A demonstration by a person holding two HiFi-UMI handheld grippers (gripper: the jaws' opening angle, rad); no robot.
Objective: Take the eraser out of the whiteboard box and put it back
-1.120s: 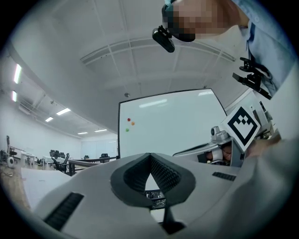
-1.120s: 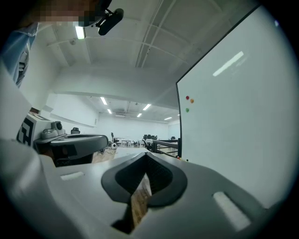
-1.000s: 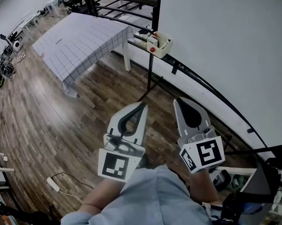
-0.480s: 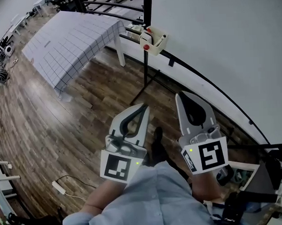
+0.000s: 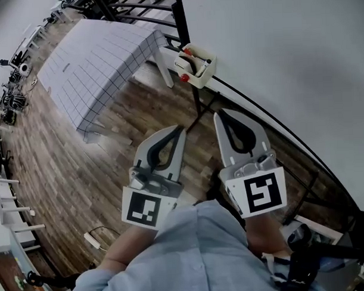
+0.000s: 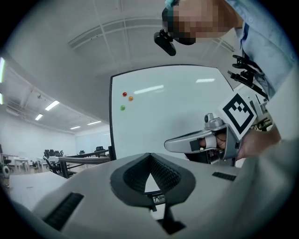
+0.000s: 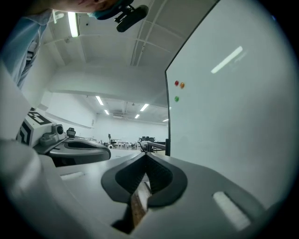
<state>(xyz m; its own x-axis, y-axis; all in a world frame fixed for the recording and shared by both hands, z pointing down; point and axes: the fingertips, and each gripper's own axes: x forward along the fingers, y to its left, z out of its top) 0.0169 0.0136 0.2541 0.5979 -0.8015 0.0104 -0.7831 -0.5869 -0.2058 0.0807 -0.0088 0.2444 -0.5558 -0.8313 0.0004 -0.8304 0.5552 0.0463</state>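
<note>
Both the left gripper (image 5: 180,130) and the right gripper (image 5: 220,114) point level beside a whiteboard (image 5: 286,60), jaws pressed together with nothing between them. The box (image 5: 195,65) hangs on the board's lower rail, well ahead of both tips and roughly between them. The eraser presumably lies inside, too small to pick out among the contents. It is likely light, with a stiff back and a soft felt face, and best pinched across its narrow sides.
</note>
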